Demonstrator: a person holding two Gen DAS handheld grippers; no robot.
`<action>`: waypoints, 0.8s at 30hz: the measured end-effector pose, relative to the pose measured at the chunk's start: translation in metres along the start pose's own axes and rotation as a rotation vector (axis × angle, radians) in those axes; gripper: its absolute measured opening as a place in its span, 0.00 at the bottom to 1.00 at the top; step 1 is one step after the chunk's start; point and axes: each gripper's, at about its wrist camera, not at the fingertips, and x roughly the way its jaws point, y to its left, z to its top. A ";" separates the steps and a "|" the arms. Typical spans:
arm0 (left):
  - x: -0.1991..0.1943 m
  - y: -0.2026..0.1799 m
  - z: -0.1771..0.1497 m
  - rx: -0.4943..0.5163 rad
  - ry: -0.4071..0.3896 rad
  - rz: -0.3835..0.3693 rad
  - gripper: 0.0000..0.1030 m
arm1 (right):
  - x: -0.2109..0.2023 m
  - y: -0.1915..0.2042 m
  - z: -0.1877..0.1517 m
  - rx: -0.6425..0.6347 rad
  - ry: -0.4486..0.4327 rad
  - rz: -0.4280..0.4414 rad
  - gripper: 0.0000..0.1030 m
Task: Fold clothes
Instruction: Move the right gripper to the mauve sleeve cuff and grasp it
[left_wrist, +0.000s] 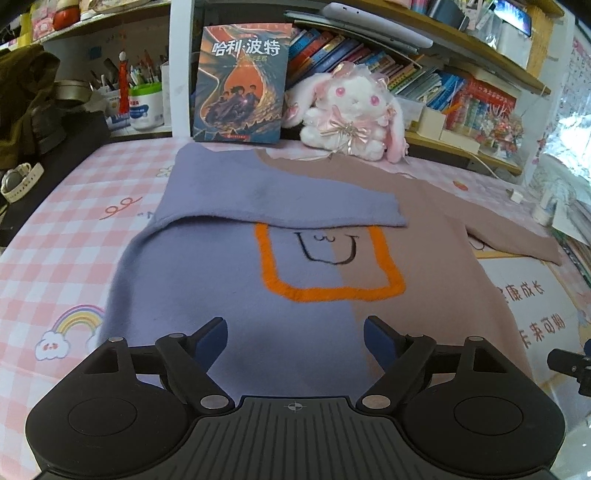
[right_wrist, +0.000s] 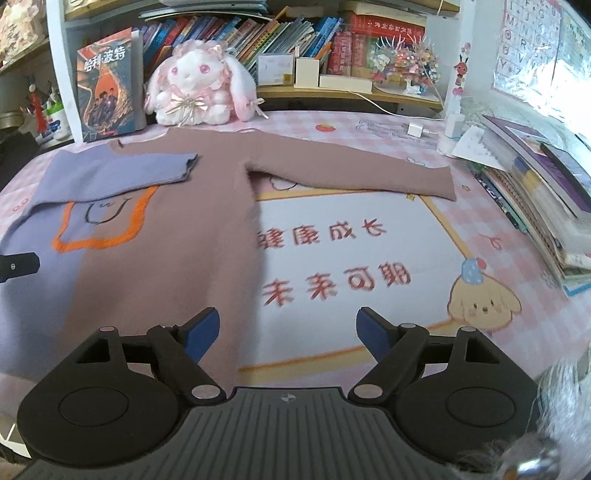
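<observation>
The soft, limp sweater (right_wrist: 177, 236) should pinch easily at its brown cuff, right of centre; both grippers (left_wrist: 295, 334) (right_wrist: 288, 326) gape empty.

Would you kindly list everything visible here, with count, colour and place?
sweater: one, purple and mauve, flat on mat, purple sleeve folded across chest, mauve sleeve spread out
mat: one, pink checked, under sweater
plush rabbit: one, white and pink, behind sweater
novel: one, dark cover, upright beside rabbit
books: several, stacked at mat's right edge
charger: one, white, far side of mat
left claw: open, empty, over purple half
right claw: open, empty, at sweater's mauve edge
</observation>
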 end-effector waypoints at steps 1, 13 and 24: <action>0.003 -0.008 0.002 -0.003 0.002 0.013 0.81 | 0.005 -0.006 0.003 -0.003 -0.002 0.009 0.78; 0.022 -0.104 0.008 -0.020 0.067 0.160 0.82 | 0.068 -0.126 0.049 0.060 0.022 0.098 0.79; 0.015 -0.149 0.007 -0.007 0.110 0.290 0.83 | 0.107 -0.179 0.076 0.099 0.018 0.141 0.80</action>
